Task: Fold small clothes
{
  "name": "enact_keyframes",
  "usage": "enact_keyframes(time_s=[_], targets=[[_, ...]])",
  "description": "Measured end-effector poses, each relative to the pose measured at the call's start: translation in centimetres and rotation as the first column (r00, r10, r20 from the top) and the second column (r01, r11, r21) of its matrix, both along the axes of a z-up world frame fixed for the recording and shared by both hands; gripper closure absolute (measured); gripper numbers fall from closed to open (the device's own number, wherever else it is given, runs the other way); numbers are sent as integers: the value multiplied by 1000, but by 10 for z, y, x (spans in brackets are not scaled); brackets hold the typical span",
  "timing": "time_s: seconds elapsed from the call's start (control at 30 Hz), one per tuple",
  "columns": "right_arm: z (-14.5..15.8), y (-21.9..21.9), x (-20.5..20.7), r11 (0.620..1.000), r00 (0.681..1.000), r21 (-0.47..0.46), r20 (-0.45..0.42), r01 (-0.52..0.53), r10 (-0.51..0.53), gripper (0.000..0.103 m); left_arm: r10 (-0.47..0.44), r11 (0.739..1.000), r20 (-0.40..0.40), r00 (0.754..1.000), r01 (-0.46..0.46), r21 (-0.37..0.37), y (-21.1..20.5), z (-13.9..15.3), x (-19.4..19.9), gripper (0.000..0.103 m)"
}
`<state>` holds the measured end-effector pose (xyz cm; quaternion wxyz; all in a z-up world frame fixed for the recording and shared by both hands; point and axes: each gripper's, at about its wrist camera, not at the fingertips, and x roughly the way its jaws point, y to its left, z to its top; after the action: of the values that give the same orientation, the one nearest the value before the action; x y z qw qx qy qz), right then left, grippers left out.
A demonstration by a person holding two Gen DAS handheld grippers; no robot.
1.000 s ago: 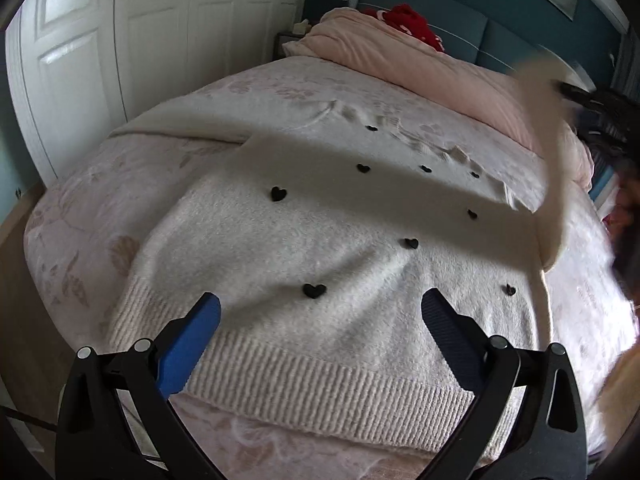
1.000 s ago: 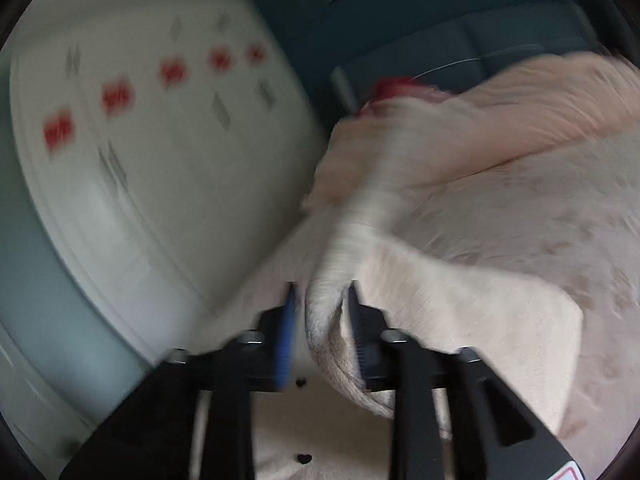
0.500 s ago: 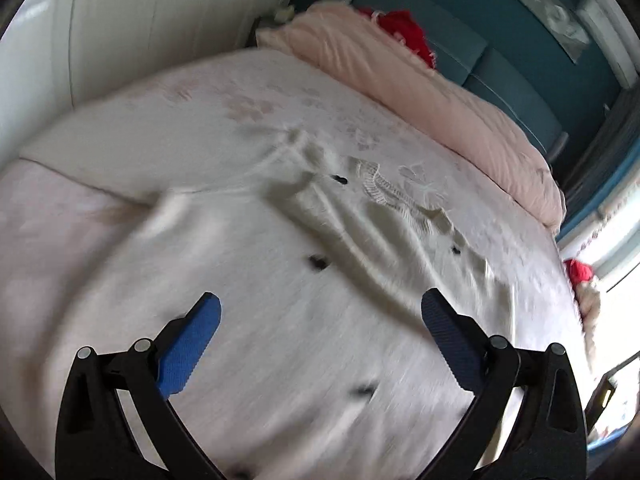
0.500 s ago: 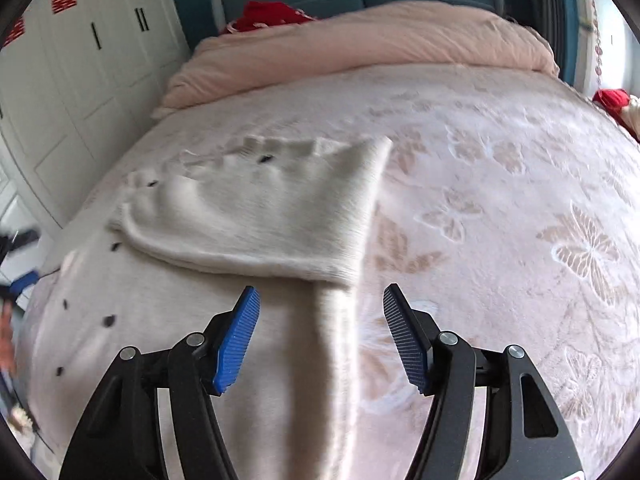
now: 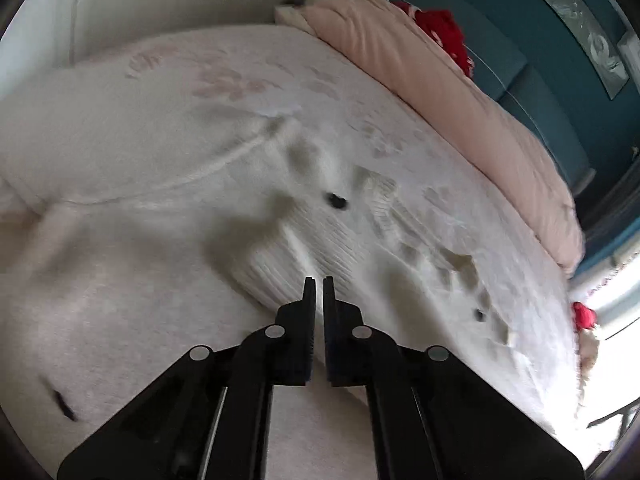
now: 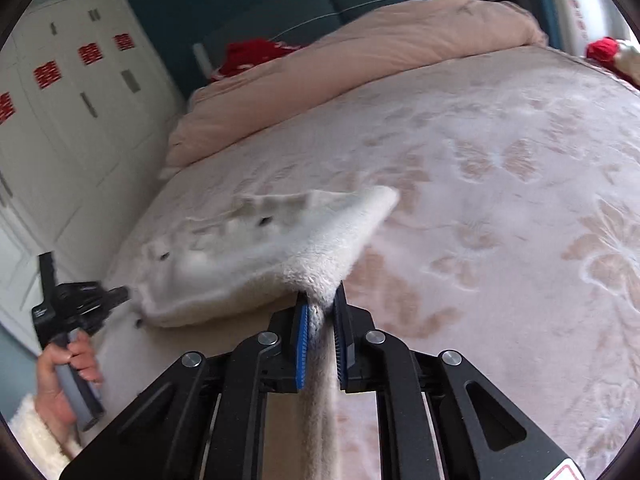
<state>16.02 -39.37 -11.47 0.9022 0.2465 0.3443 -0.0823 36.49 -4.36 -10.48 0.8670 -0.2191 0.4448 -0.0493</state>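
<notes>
A cream knit sweater [image 5: 160, 264] with small black hearts lies spread on the bed, one sleeve folded across its body [image 6: 256, 264]. In the left wrist view my left gripper [image 5: 317, 280] is shut on the ribbed cuff [image 5: 280, 264] of that folded sleeve. In the right wrist view my right gripper [image 6: 322, 304] is shut on the sweater's fluffy side edge [image 6: 320, 280] where the sleeve fold turns. The left gripper also shows in the right wrist view [image 6: 120, 292], at the sleeve's end, held by a hand.
The bed has a pale floral cover [image 6: 500, 200]. A pink duvet [image 6: 360, 64] and a red item [image 6: 248, 52] lie by the teal headboard. White wardrobe doors [image 6: 80, 120] stand on the left side.
Both grippers were open half a second ago and have shut on the sweater. The left moved forward over the sweater to the sleeve cuff; the right closed on the folded edge.
</notes>
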Motion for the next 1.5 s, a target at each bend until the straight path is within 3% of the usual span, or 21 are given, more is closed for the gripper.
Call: enact_keyframes(time_s=[0.1,0.2,0.23,0.33,0.4,0.43,0.5,0.53,0.6,0.67,0.7,0.8,0.87,0.97,1.13,1.2,1.3,1.33,1.4,1.43,1.5], targets=[[-56,-9,12,998,983,68,-182,7,5,92,0,999,-92,996,3,34,3,-32,2,102],[-51,-7,7,997,990,77,-144,17,-6,86,0,1000,-82,997,-2,-18,8,-26,-8,100],[-49,-6,6,997,991,79,-135,16,-6,84,0,999,-82,997,-4,-45,11,-23,-7,95],[-48,-6,7,997,991,79,-133,20,-9,80,47,993,-90,995,-57,-101,20,-17,1,52],[-50,-7,4,995,990,91,-139,31,-18,78,49,991,-98,994,-61,-123,16,-20,12,46],[-47,-8,3,995,990,95,-139,35,-21,75,40,992,-108,993,-53,-118,12,-26,19,47],[-46,-8,-5,993,992,108,-127,39,-25,69,39,998,-103,994,-45,-52,5,-30,24,82],[-45,-6,-6,993,992,106,-124,42,-29,69,27,998,-101,994,-32,-52,6,-29,25,93],[-42,-4,-10,995,992,93,-123,39,-27,69,50,995,-83,995,-57,-86,18,-25,18,93],[-40,-4,-19,995,992,87,-120,39,-29,69,57,998,-90,994,-58,-8,24,-33,15,92],[-40,-4,-24,995,991,86,-127,41,-30,68,18,1000,-82,996,-19,-14,25,-37,13,91],[-38,1,-50,994,989,108,-147,34,-18,60,-55,997,-61,997,52,-48,36,-17,-8,75],[-34,10,-82,991,989,133,-150,14,6,51,-109,990,-43,993,104,-92,56,-1,-38,49],[-37,27,-135,982,984,184,-169,-31,62,43,-104,994,-30,994,104,-20,103,13,-92,32],[-48,70,-194,965,967,238,-200,-108,157,37,13,996,-130,991,-1,94,192,-5,-169,27],[-47,83,-200,955,968,263,-168,-136,185,35,70,996,-152,986,-60,67,221,-13,-195,25],[-51,91,-189,942,972,303,-136,-145,193,37,74,997,-138,988,-73,13,227,-16,-213,26],[-53,93,-183,947,973,290,-136,-139,184,55,64,998,-143,988,-62,16,224,-18,-212,30],[-54,91,-174,950,972,282,-148,-135,182,94,-2,1000,-153,988,2,1,209,-19,-209,71],[-53,88,-173,947,974,297,-151,-119,170,94,-28,1000,-168,985,26,-14,199,-20,-203,86],[-35,76,-184,960,987,268,-111,-81,115,95,-70,997,-160,985,63,-49,186,-13,-203,88]])
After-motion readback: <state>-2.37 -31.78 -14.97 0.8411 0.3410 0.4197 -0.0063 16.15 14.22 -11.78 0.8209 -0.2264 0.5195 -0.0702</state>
